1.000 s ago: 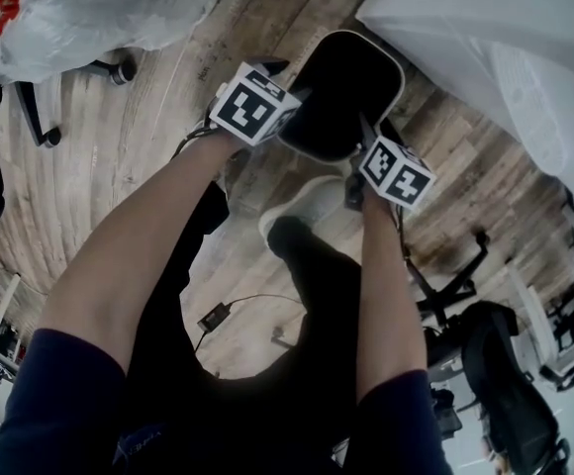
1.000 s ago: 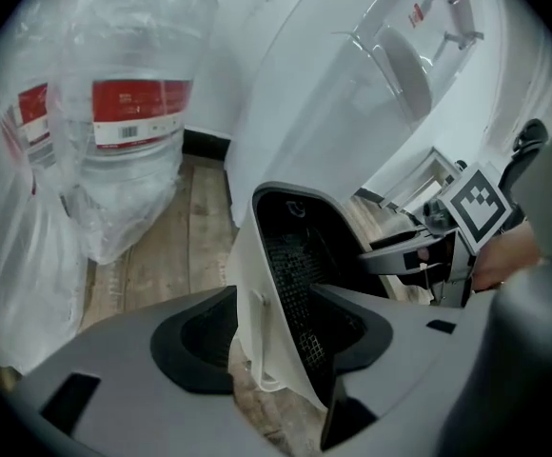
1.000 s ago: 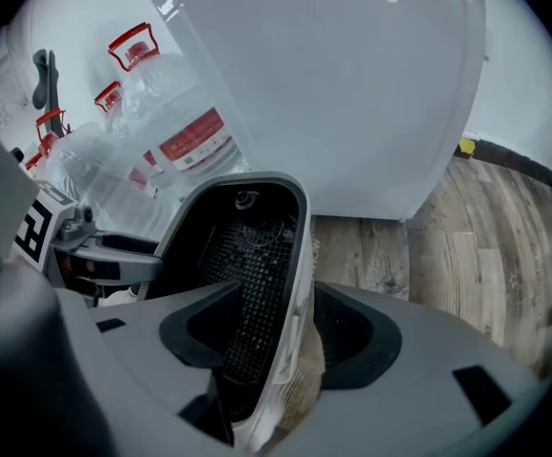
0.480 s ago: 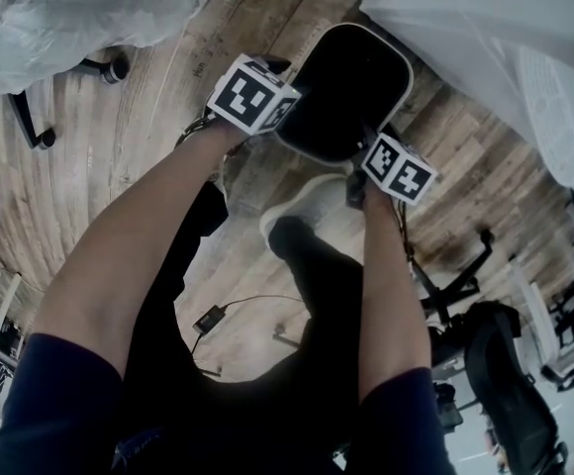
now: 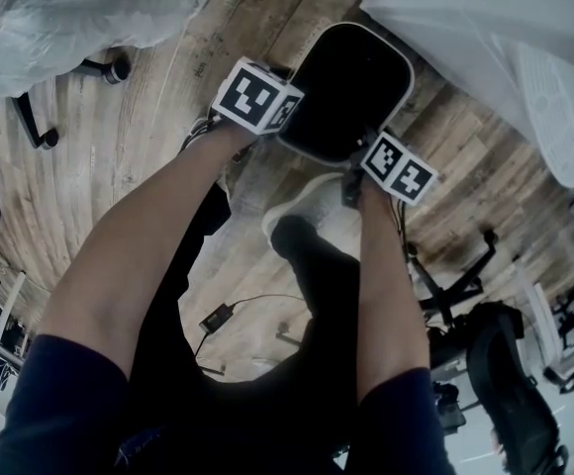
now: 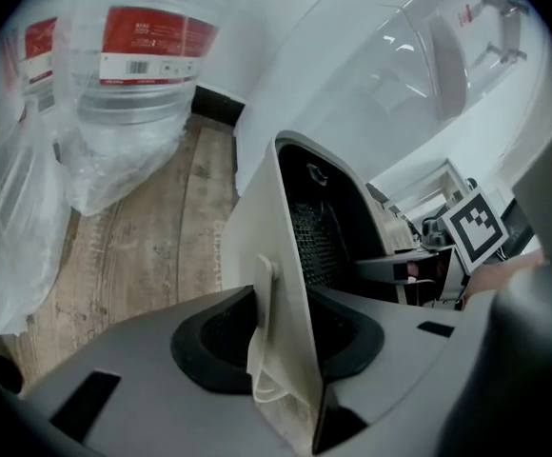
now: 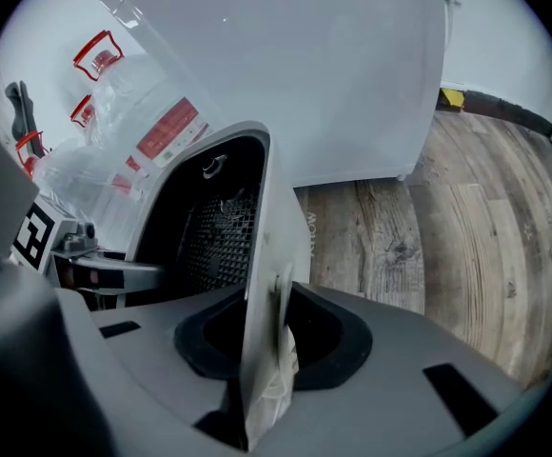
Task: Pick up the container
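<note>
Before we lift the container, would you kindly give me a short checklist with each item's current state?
1. Left gripper on the container: its wall stands between the closing jaws: ok.
2. Right gripper on the opposite wall, jaws closing: ok.
3. Both grips firm: cannot tell.
4. Inside of the container empty: cannot tell, too dark.
5. Gap between the container and the white cover: cannot tell.

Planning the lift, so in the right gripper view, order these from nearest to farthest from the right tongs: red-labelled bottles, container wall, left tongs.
1. Container wall, between the closing right tongs.
2. Left tongs, closing around the opposite wall, at left.
3. Red-labelled bottles, upper left, beyond the container.
</note>
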A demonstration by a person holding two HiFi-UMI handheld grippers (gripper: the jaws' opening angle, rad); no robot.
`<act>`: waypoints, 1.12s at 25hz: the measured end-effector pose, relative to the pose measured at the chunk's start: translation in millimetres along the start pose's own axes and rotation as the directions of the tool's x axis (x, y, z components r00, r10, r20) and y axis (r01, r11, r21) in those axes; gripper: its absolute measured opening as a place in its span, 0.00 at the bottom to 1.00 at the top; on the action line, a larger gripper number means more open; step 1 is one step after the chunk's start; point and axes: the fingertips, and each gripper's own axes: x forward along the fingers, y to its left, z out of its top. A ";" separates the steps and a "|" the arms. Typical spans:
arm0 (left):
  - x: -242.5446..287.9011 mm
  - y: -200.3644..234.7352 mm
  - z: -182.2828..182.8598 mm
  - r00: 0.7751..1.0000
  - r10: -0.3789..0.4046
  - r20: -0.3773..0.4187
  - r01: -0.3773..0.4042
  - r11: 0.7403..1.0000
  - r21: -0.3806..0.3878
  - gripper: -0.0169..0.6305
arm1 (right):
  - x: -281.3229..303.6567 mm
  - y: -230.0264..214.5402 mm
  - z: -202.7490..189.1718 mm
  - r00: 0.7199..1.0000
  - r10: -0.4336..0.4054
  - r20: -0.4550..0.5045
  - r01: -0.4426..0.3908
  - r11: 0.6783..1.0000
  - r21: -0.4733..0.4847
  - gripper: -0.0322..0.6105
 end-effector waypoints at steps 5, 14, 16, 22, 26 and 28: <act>-27.5 -11.4 10.9 1.000 0.012 0.012 -0.012 0.999 0.040 0.26 | -26.5 15.5 6.7 1.000 0.005 0.025 -0.006 1.000 0.010 0.19; -161.5 -80.2 39.0 0.998 0.039 0.038 -0.041 0.998 0.055 0.27 | -160.1 82.2 37.7 0.997 0.021 0.069 -0.019 1.000 -0.019 0.19; -202.1 -96.5 51.3 0.996 0.061 0.063 -0.066 0.996 0.065 0.27 | -195.7 103.3 48.3 0.996 0.029 0.084 -0.027 0.999 -0.026 0.19; -323.8 -160.2 67.2 0.992 0.088 0.087 -0.093 0.994 0.052 0.27 | -316.0 165.4 68.5 0.992 0.053 0.112 -0.048 0.998 -0.044 0.19; -394.4 -203.1 71.7 0.990 0.107 0.097 -0.110 0.994 0.024 0.27 | -393.0 200.0 81.1 0.989 0.065 0.133 -0.055 0.995 -0.078 0.19; -426.2 -223.6 78.7 0.988 0.115 0.101 -0.118 0.993 0.023 0.27 | -428.4 213.8 89.0 0.987 0.068 0.143 -0.056 0.995 -0.087 0.19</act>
